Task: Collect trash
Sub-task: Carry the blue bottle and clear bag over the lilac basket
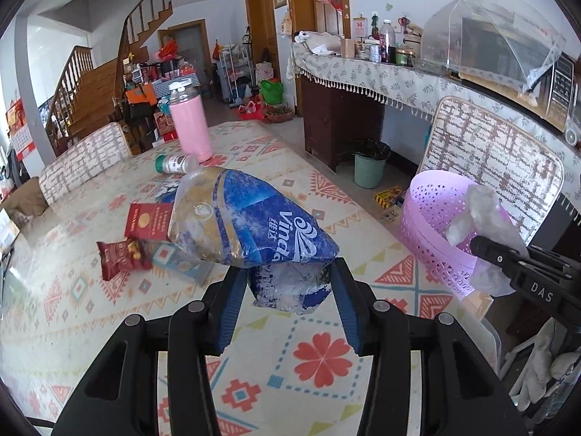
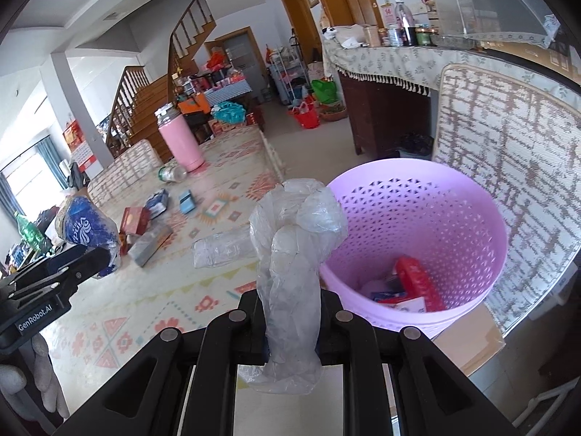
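Crumpled blue Vinda wrapper (image 1: 254, 218) in L jaws, clear plastic wad (image 2: 290, 254) in R jaws.

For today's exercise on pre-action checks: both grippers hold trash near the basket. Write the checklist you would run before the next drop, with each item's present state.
1. Right gripper shut on the crumpled clear plastic bag: ok.
2. Left gripper shut on the blue and gold Vinda tissue wrapper: ok.
3. Clear bag above the round lilac perforated plastic basket: not ok; it hangs beside the rim.
4. Basket upright with its mouth open: ok.
5. Room left in the basket: ok; only a few red and white packets lie at the bottom.
6. Grippers apart from each other: ok.
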{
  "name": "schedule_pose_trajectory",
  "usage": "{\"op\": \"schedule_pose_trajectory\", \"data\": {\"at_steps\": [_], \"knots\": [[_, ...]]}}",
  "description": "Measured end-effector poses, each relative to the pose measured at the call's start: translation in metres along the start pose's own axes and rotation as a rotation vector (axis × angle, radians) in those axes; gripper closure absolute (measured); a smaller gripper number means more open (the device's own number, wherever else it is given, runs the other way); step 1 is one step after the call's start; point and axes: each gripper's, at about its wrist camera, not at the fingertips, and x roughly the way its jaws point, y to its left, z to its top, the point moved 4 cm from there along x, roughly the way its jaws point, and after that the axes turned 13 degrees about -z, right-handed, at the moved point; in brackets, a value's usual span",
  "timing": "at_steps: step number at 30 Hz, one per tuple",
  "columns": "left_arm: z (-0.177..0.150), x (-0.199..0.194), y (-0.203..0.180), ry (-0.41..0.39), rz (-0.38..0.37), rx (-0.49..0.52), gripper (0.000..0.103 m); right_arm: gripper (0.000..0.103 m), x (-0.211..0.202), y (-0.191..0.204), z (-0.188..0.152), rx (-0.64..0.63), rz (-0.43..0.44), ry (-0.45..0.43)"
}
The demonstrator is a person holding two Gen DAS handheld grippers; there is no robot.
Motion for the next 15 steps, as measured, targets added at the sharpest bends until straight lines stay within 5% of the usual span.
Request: {"op": "schedule_pose_trajectory", "data": {"at_steps": [15], "knots": [[0.019,0.045,-0.038,0.057,-0.048,0.047,0.057,0.086,0.009,-0.043,0.016,0.054,-0.058,-0.013]]}}
